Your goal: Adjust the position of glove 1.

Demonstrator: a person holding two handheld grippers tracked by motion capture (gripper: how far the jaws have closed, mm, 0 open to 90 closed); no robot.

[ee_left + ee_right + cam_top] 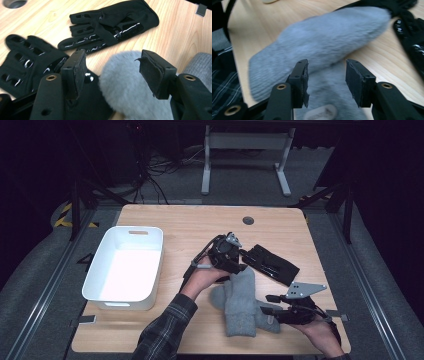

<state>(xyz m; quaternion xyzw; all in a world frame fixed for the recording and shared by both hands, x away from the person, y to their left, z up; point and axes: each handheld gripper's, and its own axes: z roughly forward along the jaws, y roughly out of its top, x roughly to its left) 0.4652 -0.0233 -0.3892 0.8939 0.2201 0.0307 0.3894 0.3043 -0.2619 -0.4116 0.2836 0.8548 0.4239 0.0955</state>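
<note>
Dark room, light falling on the wooden desk (165,222). Grey carpet floor (240,175) lying behind, white frame legs (206,165) standing there, black cables (155,170) trailing, metal rails (45,285) flanking.
</note>
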